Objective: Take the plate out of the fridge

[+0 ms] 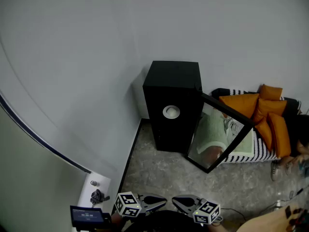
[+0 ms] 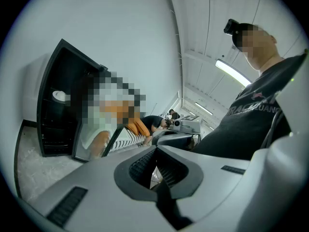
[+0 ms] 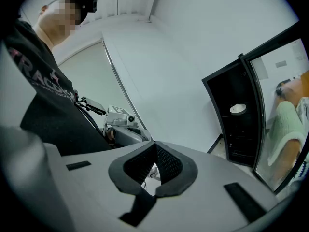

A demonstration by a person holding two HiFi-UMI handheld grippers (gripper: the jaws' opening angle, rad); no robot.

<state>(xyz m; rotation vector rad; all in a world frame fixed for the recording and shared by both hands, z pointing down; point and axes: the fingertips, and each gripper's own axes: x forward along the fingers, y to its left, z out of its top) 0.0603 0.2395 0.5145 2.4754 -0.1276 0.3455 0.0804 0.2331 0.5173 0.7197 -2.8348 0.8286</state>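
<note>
A small black fridge [image 1: 174, 79] stands against the wall with its glass door [image 1: 223, 135] swung open to the right. A white plate [image 1: 171, 111] lies on a shelf inside, also seen in the left gripper view as the plate [image 2: 60, 96] and in the right gripper view as the plate [image 3: 237, 109]. Both grippers are low at the bottom edge, far from the fridge, tips turned towards each other. My left gripper [image 1: 163, 200] [image 2: 155, 151] is shut with nothing in it. My right gripper [image 1: 175, 201] [image 3: 155, 146] is shut and empty too.
A striped couch with orange cushions [image 1: 263, 110] stands right of the fridge, behind the open door. A person's shoes [image 1: 279, 169] are on the speckled floor [image 1: 159, 178] at right. A white stand with small items [image 1: 96, 191] and a small screen [image 1: 87, 215] are at lower left.
</note>
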